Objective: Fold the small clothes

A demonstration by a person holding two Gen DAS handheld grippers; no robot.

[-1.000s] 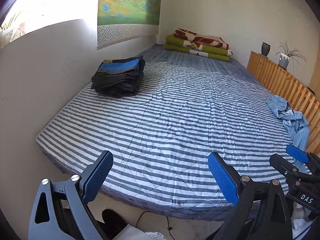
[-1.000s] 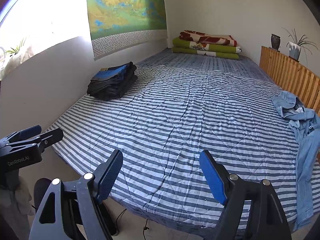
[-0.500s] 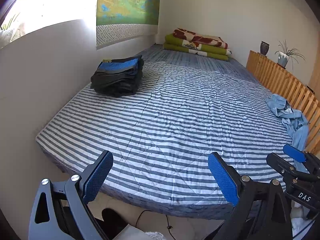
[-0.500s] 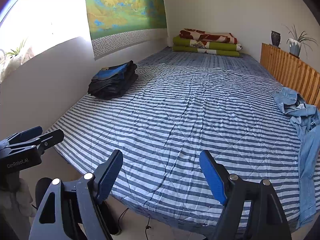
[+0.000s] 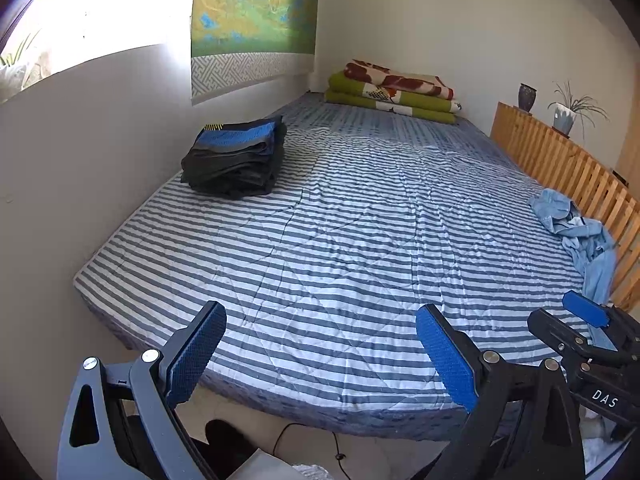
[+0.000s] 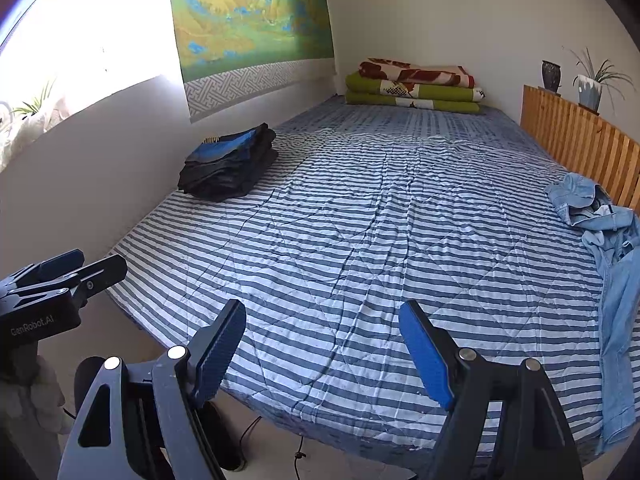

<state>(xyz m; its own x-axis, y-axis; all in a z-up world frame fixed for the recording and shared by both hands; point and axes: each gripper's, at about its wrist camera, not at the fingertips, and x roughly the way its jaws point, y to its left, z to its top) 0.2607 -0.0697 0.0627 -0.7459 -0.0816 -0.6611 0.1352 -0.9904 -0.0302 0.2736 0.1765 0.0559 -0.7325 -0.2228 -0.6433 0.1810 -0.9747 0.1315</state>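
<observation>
Both grippers, left [image 5: 320, 360] and right [image 6: 322, 354], hovered wide-jawed, empty, at bed [image 6: 360, 240] foot; crumpled denim shirt [image 6: 612, 248] beside headboard risked snagging, sliding off.

Bed [image 6: 360, 240] in centre, folded clothes stack [image 6: 228, 164] at its left edge beside the wall, loose garment [image 6: 612, 248] at its right edge against slatted rail [image 6: 580, 140], folded blankets [image 6: 416, 86] at far end.

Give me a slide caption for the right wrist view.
Open right claw above striped bed; crumpled denim garment unfolded, folded dark stack by wall.
</observation>
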